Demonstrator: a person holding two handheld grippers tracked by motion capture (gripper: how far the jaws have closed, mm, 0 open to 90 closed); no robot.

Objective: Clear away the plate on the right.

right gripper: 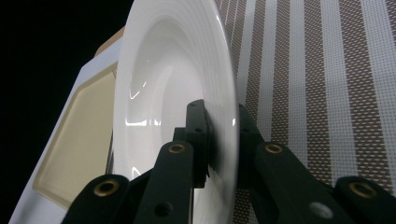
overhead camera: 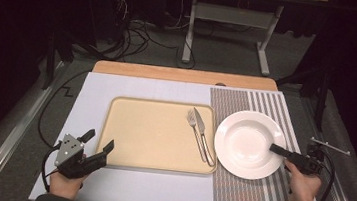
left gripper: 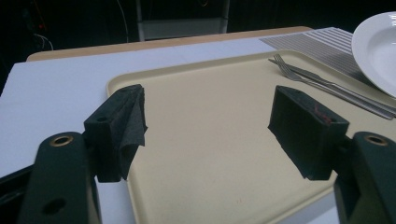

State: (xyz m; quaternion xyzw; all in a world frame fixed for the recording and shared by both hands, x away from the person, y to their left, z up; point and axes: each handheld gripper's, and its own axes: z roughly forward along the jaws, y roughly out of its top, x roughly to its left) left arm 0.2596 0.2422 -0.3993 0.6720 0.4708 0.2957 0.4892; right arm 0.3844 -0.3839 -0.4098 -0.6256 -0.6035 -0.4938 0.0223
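My left claw sits nearest me at the front left corner of the beige tray, its jaws spread wide with nothing between them; through the left gripper view I look across the bare tray floor. My right claw is pinching the near right rim of the white deep plate: in the right gripper view one jaw lies inside the rim, the other under it, pressed onto the porcelain. The plate rests on the striped placemat, just beside the tray's right edge and not on it.

Farther in, a fork and knife lie side by side along the tray's right side, close to the plate. All of it sits on the white surface.

My worry is the grip. I judge that I hold a smooth, glazed, heavy plate by one edge only, so when I lift, its far side may droop and the rim slide out of my pads. If I swing it low toward the tray, it may clip the tray lip or knock the cutlery.
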